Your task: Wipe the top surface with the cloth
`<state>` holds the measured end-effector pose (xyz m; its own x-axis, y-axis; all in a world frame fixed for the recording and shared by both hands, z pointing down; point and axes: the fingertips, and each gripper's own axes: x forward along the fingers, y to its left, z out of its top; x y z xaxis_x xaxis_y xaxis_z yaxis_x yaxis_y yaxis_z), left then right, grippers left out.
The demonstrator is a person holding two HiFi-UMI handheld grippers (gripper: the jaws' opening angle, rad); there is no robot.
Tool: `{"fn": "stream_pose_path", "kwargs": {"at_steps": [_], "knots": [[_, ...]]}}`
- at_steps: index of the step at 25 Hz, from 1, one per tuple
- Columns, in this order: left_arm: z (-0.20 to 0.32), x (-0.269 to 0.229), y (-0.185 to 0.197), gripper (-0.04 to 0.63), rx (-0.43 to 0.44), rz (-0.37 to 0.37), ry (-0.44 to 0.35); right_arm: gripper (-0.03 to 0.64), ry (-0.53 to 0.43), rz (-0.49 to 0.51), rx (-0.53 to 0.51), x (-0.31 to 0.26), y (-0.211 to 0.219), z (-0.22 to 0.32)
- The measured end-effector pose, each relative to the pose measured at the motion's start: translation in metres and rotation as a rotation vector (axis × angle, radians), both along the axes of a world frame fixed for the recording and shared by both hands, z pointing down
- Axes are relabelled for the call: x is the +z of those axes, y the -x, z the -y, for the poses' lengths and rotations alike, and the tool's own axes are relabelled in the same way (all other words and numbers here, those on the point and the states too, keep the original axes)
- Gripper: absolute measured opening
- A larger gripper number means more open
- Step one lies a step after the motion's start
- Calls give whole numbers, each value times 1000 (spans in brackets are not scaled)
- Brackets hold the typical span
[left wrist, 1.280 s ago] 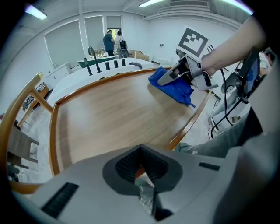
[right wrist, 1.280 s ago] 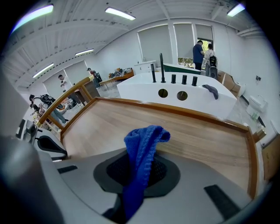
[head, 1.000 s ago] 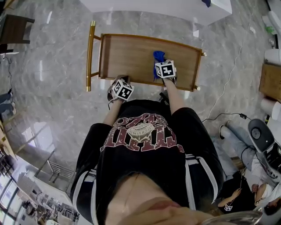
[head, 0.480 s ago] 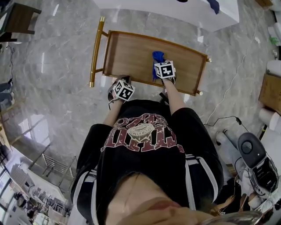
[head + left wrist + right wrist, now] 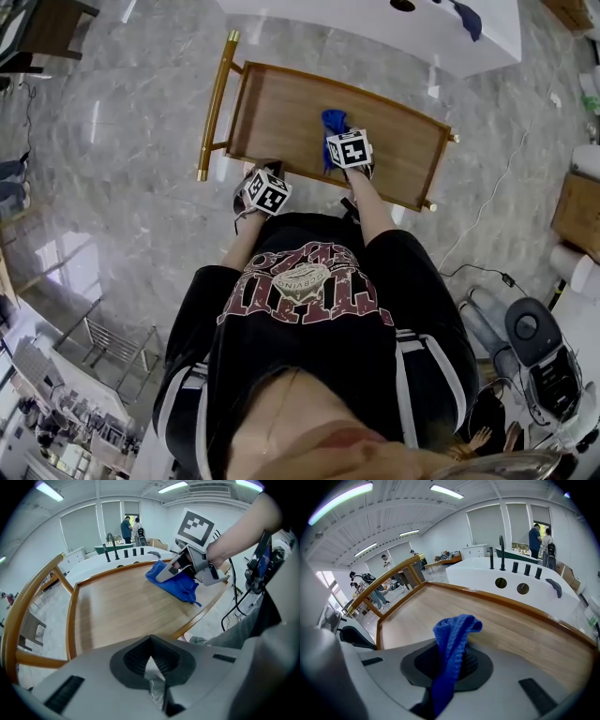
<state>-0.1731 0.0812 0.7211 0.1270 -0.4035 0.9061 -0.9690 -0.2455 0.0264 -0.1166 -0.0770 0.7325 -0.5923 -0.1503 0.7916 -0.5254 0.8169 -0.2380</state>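
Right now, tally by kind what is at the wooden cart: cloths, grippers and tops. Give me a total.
Cloths: 1, the blue cloth
Grippers: 2, the left gripper and the right gripper
Tops: 1, the wooden cart top
Total: 4

Left gripper (image 5: 151,663): jaws together, nothing between them. Held close in front of torso (image 5: 305,309), left forearm (image 5: 242,246) angled out to the left. Right gripper (image 5: 449,663): jaws clamped on cloth (image 5: 451,634). Right forearm (image 5: 370,214) bare, reaching further forward than left.
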Motion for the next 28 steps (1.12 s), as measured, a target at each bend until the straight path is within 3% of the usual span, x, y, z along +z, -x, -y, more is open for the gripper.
{"fn": "stream_pose_path", "kwargs": {"at_steps": [28], "knots": [[-15, -3, 44, 46, -271, -51, -46, 57, -3, 13, -297, 3, 106, -46]]}}
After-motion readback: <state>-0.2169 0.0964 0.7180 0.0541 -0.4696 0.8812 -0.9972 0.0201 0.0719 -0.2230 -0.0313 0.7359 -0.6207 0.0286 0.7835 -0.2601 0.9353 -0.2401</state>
